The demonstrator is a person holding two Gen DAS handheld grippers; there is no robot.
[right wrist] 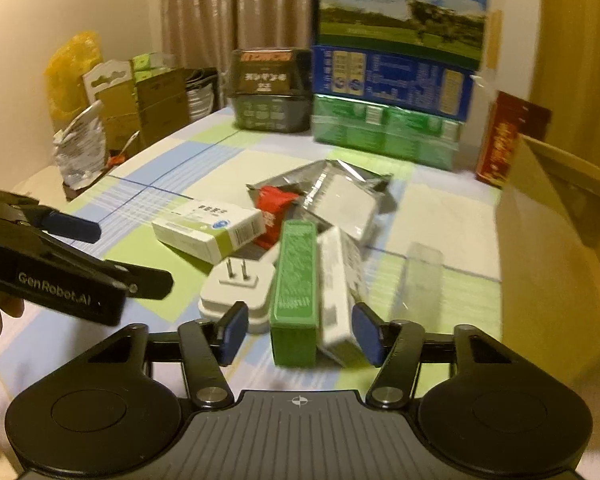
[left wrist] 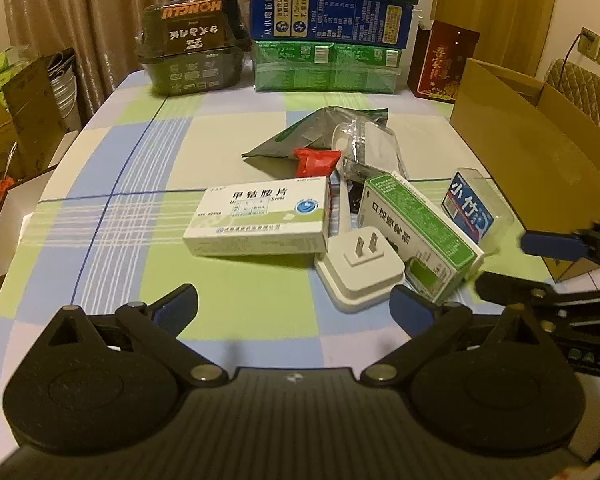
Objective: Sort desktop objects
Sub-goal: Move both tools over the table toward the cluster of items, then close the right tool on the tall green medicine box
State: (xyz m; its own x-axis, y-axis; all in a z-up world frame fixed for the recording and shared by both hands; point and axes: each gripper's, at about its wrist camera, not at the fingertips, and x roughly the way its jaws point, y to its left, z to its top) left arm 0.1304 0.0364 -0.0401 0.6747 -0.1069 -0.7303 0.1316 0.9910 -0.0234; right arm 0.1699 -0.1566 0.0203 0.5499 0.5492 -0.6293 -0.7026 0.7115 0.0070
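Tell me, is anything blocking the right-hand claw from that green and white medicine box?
Nothing visible. In the right wrist view the green and white medicine box lies directly ahead of the right gripper, its near end between the open fingers. The white plug adapter sits beside it, leftward, not in the way.

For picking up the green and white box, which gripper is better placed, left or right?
Right. The right gripper already has the green and white box between its fingers; the left gripper is open over bare cloth.

Bkgd: beige curtain point(left wrist: 80, 20), stacked milk cartons point(left wrist: 332, 20) at table's far edge, red gift box point(left wrist: 440, 64), wall socket point(left wrist: 598, 50).
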